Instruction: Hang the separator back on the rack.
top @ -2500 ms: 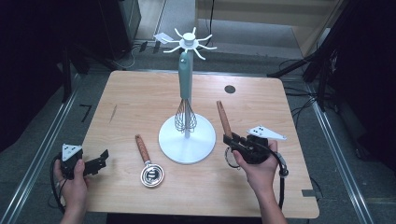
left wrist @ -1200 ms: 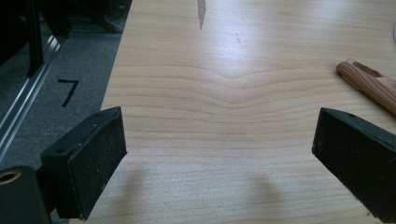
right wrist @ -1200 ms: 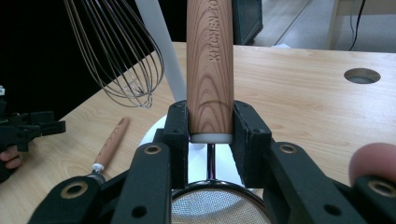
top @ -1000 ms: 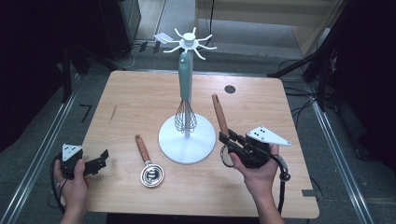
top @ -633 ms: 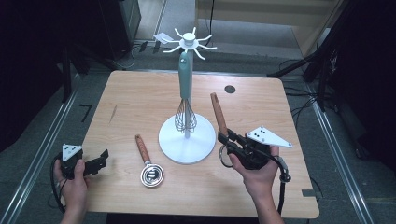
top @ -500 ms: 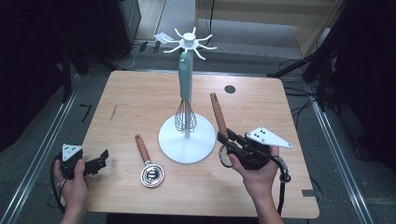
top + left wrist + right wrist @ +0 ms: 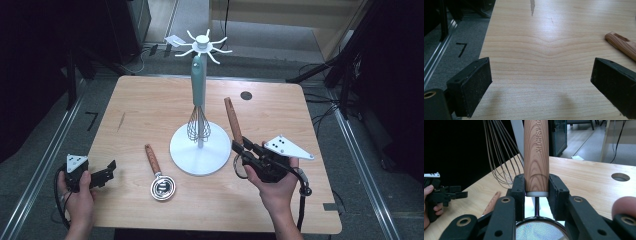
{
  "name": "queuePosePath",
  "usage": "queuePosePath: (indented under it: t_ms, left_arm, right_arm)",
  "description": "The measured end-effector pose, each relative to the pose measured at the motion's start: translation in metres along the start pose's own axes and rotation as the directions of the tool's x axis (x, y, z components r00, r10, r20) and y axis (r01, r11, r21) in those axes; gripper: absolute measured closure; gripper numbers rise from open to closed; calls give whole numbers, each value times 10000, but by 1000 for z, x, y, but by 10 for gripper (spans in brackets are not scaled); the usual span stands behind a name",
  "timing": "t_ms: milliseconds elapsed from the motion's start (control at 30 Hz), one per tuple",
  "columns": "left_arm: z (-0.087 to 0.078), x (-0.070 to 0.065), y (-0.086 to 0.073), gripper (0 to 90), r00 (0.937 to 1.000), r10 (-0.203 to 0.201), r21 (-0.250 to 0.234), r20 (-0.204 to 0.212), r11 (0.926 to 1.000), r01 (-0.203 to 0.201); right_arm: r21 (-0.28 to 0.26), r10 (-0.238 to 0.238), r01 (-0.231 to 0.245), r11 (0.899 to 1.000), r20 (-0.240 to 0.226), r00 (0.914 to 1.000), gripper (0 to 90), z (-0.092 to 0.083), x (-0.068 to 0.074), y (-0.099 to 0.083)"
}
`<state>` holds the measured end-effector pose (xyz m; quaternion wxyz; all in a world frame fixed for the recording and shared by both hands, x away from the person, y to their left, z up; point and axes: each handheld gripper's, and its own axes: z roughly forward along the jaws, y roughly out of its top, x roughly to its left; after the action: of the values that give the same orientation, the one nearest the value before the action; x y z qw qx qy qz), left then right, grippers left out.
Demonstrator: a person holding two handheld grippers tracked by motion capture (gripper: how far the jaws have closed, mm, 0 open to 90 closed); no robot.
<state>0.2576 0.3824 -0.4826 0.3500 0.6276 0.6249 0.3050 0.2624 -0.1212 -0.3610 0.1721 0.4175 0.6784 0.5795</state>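
A white utensil stand with hook arms at its top occupies the middle of the table. A teal-handled whisk hangs from it. My right gripper is shut on a wooden-handled strainer, just right of the stand's base, handle pointing away and up. In the right gripper view the pads clamp the handle's lower end, with the mesh bowl below and the whisk's wires behind. My left gripper is open at the table's front left, with nothing between its jaws.
A second wooden-handled utensil with a round metal head lies left of the stand's base; its handle end shows in the left gripper view. A dark round hole sits in the tabletop at the back right. The table's left edge drops to the floor.
My right gripper has shifted slightly left toward the stand with the strainer still clamped, the handle tip a bit higher. The left gripper has stayed still.
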Motion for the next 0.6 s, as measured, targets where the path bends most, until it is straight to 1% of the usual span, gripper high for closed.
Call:
queuePosePath:
  t_ms: [100, 267, 333, 400, 600]
  left_arm:
    - [0, 0, 0, 34, 10000, 22, -10, -15, 10000, -22]
    - [0, -1, 0, 34, 9999, 90, -50, -76, 9999, -90]
    - [0, -1, 0, 34, 9999, 122, -39, -73, 9999, -122]
    - [0, -1, 0, 34, 9999, 130, -50, -79, 9999, -130]
    - [-1, -1, 0, 36, 9999, 96, -63, -56, 9999, -96]
  right_arm:
    - [-4, 16, -16, 10000, -59, 10000, 709, 0, 2, 1]
    - [-52, -118, 117, 9999, -87, 9999, 709, 0, 4, 4]
    - [-4, -180, 180, 9998, -48, 9998, 709, 0, 5, 5]
    - [-14, -144, 144, 9999, 5, 9999, 709, 0, 6, 6]
    - [-137, -231, 232, 9996, 66, 9997, 709, 0, 10, 9]
